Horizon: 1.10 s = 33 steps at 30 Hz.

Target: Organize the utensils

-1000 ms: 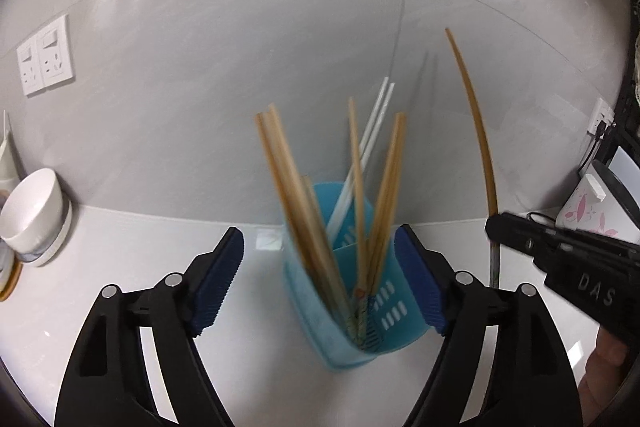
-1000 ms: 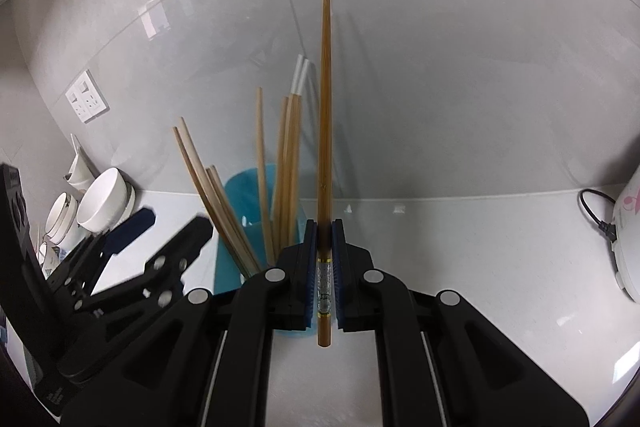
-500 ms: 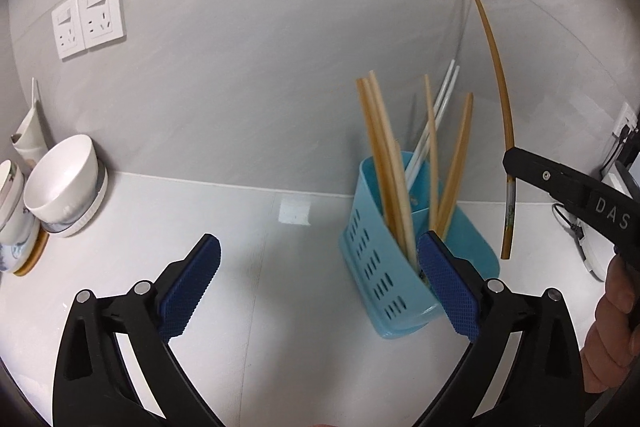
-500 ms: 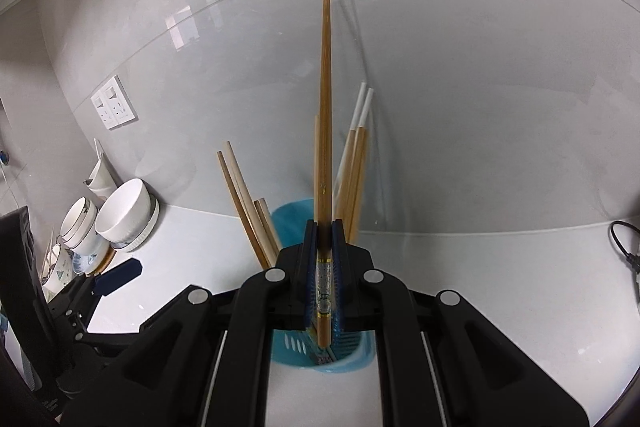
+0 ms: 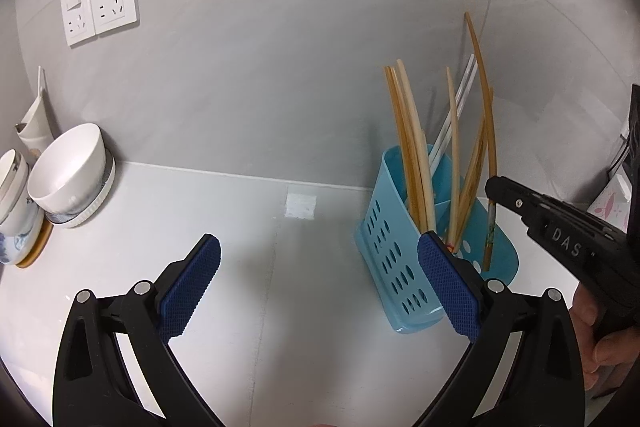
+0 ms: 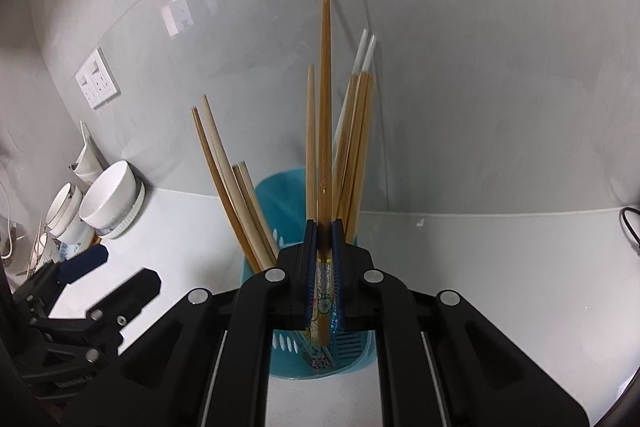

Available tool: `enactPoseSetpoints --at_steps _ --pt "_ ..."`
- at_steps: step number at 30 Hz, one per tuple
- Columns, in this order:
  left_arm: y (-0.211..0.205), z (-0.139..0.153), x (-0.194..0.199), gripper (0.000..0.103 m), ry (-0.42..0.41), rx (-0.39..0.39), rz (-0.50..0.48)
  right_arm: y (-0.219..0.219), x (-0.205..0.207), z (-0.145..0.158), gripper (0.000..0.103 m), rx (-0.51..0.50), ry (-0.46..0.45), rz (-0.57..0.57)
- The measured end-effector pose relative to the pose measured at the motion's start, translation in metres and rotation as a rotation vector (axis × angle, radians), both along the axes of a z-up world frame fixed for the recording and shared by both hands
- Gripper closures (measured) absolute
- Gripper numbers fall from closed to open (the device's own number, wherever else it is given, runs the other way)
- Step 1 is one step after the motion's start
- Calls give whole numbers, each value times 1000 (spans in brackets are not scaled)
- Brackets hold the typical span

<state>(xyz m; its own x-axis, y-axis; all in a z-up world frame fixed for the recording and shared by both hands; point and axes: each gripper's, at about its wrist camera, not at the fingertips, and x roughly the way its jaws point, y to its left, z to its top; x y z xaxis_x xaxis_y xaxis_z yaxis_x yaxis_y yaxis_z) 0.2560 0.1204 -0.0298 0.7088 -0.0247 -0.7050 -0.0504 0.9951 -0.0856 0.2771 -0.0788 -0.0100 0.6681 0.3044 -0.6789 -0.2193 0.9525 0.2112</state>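
Grey glossy wall tiles rise behind a pale countertop [image 5: 248,259], with a double wall socket [image 5: 100,7] at the upper left of the left wrist view and stacked white bowls [image 5: 70,173] at its left edge, well apart from the work. At centre right of that view stands the blue utensil holder [image 5: 394,259], a perforated plastic caddy already bristling with wooden chopsticks [image 5: 408,131] that lean outward against its rim, plus a pair of white ones [image 6: 362,59] behind them. The right gripper [image 6: 325,251] is clamped shut on a single chopstick [image 6: 326,87], pinching it low on the decorated handle end so that the long tapered part stands nearly upright above the jaws; held this way the stick can be fed straight down among the others without fouling them. In the right wrist view its lower end shows below the pads and inside the holder's mouth, though whether it touches the bottom cannot be told. In the left wrist view the same stick [image 5: 482,107] rises at the right side of the holder, taller than its neighbours, which suggests it is not fully seated. The left gripper [image 5: 320,279] hangs spread wide with nothing between its blue pads [image 5: 188,291], its right-hand pad just beside the holder's near wall, probably standing ready to steady the light caddy. Judging by this, the insertion is nearly done and release comes next; letting go too early could leave the stick tipping against the leaning bundle.
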Motion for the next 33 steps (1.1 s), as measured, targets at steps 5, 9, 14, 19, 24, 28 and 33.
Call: enactPoseSetpoints --at_steps 5,9,14,19,24,28,33 --pt "-2 2 0 6 3 2 6 3 -2 -4 94 -22 8 -1" --pt "-4 7 -3 6 -10 9 4 0 -7 5 75 -37 -3 -10" --pt "-6 21 -12 6 -33 12 1 -12 -19 20 50 -34 -11 -23" --pt "-12 36 -30 6 -43 -3 -8 -27 -41 35 30 -54 -12 -34" --pt "-21 45 -49 6 -6 -23 -18 -45 -74 50 15 -67 -1 -49" --pt "-26 49 -67 6 22 -40 -24 -55 -98 57 8 -96 2 -61" --pt "-34 51 -91 6 30 -32 -42 -63 -129 63 8 -133 6 -70"
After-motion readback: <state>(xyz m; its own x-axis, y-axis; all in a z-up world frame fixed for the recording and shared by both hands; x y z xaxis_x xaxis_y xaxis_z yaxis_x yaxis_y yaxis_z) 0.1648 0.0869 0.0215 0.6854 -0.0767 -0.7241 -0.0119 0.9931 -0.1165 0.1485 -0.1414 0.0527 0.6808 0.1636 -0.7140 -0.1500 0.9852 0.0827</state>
